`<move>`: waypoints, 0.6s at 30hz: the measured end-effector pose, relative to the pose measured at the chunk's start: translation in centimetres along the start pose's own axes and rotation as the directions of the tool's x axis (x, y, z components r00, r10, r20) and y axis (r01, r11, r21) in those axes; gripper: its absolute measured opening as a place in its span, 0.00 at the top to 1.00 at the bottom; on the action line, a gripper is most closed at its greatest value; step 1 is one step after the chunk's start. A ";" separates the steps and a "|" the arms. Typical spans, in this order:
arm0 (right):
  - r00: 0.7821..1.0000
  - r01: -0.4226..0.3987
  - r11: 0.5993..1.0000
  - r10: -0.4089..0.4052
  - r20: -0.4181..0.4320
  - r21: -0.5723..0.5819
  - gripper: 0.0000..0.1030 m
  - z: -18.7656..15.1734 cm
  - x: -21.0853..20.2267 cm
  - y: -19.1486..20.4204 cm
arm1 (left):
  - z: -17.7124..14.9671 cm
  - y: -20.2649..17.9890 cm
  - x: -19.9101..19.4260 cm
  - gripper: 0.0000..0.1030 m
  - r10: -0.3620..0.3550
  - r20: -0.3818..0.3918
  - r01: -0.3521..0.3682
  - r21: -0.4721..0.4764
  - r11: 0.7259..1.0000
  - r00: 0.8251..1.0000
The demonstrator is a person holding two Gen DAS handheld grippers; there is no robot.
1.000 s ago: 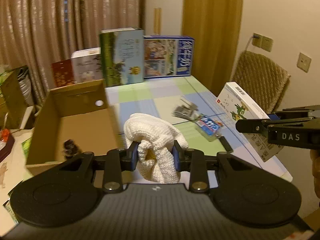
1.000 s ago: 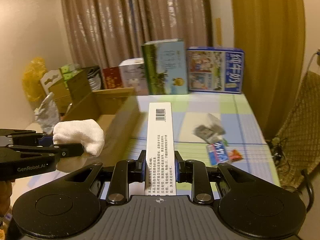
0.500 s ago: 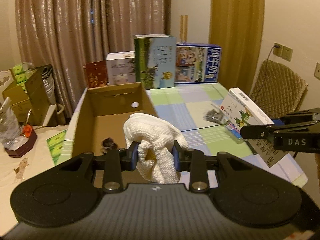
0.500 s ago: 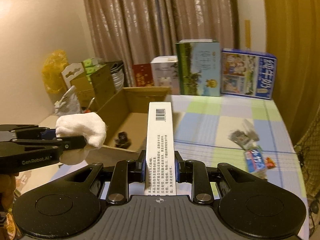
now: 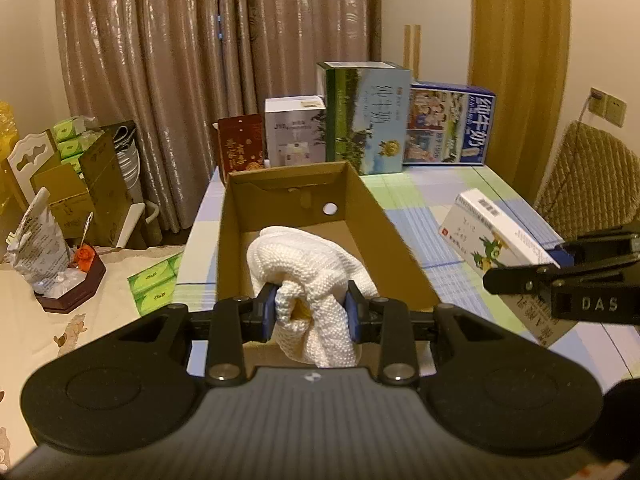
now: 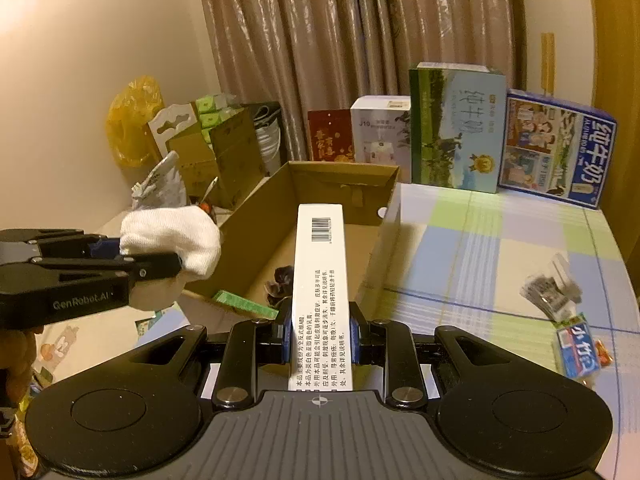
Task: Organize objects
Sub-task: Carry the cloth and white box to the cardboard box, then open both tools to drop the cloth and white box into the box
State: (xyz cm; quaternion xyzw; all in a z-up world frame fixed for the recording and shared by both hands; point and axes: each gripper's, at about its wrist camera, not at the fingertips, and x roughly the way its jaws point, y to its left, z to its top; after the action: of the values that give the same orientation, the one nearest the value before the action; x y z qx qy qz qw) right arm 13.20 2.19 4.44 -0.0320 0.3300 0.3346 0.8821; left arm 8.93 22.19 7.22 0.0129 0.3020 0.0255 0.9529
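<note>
The white cloth [image 5: 316, 268] is a coarse, nubbly knit, matt and soft-looking. The open box [image 5: 400, 252] is plain brown cardboard, dull and unprinted inside. The long carton [image 6: 320, 280] is smooth white printed card with a faint sheen. Each hand-held gripper, left [image 5: 311, 312] and right [image 6: 320, 334], is matt black plastic with ribbed grey housing and small bright metal screws. The curtains [image 5: 180, 80] are shiny, slightly crinkled fabric.

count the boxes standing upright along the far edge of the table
4, in a row by the curtain: red box, white box, tall green box, blue box. More may hide behind.
</note>
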 end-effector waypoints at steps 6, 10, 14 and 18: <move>1.000 -0.008 1.000 0.009 -0.017 0.005 0.78 1.5 3.2 -0.3 | 0.9 1.5 2.8 0.72 -0.010 -0.015 0.010 -0.006 1.000 1.000; 1.000 -0.008 1.000 0.008 -0.022 0.014 0.78 2.4 5.3 -0.7 | 1.3 1.9 5.1 0.72 -0.020 -0.022 0.020 -0.001 1.000 1.000; 1.000 -0.014 0.999 0.015 -0.020 0.034 0.78 3.3 7.0 -1.4 | 1.6 2.4 7.9 0.65 -0.033 -0.021 0.032 -0.015 0.999 0.999; 0.999 -0.018 0.998 0.020 -0.027 0.052 0.78 3.9 8.2 -1.9 | 1.6 3.3 9.7 0.55 -0.008 -0.030 0.007 -0.043 0.999 1.000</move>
State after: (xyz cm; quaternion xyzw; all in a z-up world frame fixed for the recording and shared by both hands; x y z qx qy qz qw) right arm 21.14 6.43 2.23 -0.0105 0.3511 0.3337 0.8748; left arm 17.63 25.98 3.05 -0.0090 0.3159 0.0287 0.9483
